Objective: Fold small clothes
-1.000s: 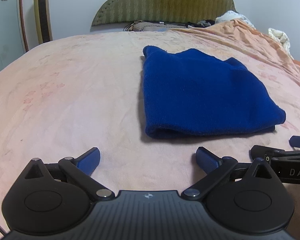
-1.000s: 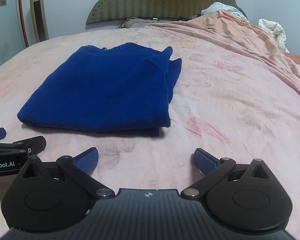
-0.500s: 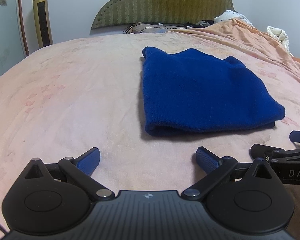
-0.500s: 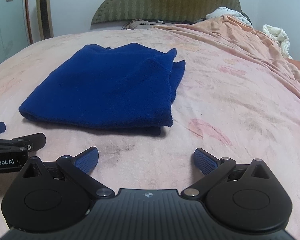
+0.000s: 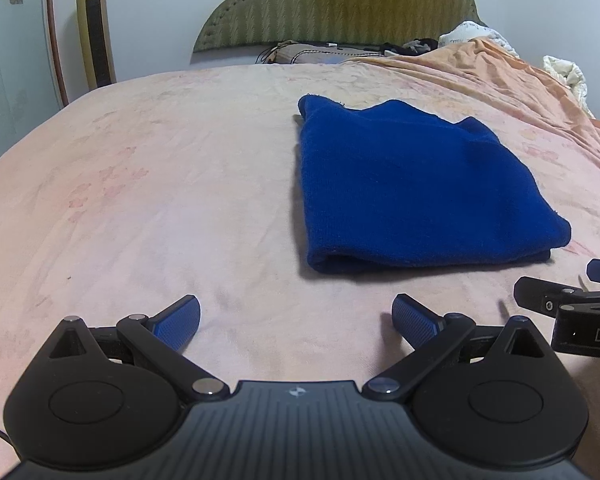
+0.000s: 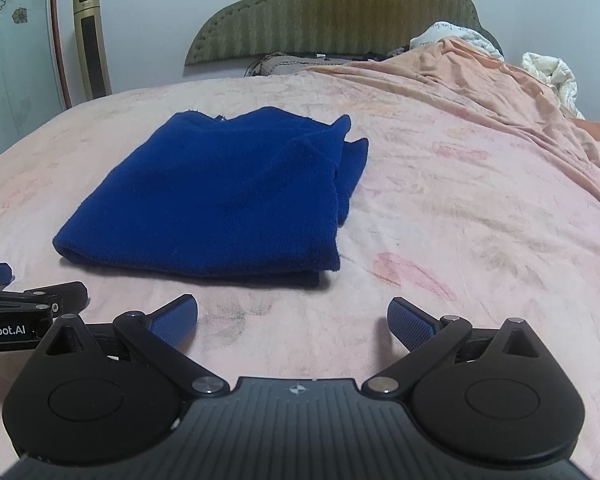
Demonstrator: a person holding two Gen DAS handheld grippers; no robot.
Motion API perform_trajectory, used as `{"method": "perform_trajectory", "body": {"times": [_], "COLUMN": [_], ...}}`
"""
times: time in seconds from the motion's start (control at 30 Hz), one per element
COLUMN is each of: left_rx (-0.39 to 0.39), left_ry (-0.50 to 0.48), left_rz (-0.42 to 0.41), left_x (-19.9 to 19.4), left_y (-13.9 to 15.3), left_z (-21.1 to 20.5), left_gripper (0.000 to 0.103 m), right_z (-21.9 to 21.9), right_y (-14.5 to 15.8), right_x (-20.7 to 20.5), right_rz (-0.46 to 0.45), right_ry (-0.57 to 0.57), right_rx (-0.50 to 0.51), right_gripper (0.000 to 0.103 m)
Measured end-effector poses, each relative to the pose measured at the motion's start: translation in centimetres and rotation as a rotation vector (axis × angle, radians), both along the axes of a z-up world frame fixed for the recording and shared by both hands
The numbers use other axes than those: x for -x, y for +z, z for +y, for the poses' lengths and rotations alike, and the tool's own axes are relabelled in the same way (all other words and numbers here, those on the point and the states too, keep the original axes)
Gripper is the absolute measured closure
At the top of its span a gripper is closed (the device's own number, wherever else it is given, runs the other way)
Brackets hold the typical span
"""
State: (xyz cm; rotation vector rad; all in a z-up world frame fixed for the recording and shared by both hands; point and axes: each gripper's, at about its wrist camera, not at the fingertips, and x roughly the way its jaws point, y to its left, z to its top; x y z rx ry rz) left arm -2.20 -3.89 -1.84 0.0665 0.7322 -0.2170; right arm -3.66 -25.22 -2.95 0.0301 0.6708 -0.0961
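Blue knitted garment [image 5: 412, 192] lies folded on the bed [image 5: 160, 200], a flat rectangle with the rounded fold edge turned toward the cameras and several layers stacked at its far right side. In the left wrist view it sits at about 1 o'clock from the left claw [image 5: 296, 318]; in the right wrist view the same cloth [image 6: 224, 200] sits at about 11 o'clock from the right claw [image 6: 292, 318].

Both claws stand wide apart with nothing between the blue pads, and neither touches the garment. Each hangs just short of the near fold edge, over the bare pink bedsheet [image 6: 460, 220]. The two tools are side by side: the tip of the right one shows at 3 o'clock in the left view [image 5: 560, 300], and the tip of the left one shows at 9 o'clock in the right view [image 6: 40, 296].

An orange blanket [image 6: 480, 92] is bunched along the bed at 1 to 2 o'clock, well apart from the garment. A green padded headboard [image 5: 332, 4] stands at 12 o'clock, with a brown pillow [image 5: 312, 52] below it. A gold tower fan [image 5: 94, 28] stands against the wall at 11 o'clock, and white bedding [image 6: 552, 72] is heaped at 2 o'clock.
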Motion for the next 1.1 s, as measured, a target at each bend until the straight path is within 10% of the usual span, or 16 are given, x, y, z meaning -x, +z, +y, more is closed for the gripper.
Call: {"method": "perform_trajectory", "body": {"times": [1.1], "left_rx": [-0.045], "left_ry": [0.018], "left_rz": [0.018], "left_x": [0.54], "left_y": [0.02], "left_z": [-0.46], "left_gripper": [0.000], "right_z": [0.52], "right_y": [0.10], "right_x": [0.71], "right_rz": [-0.007], "right_ry": [0.027], "right_rx": [-0.002], "right_gripper": [0.000]}}
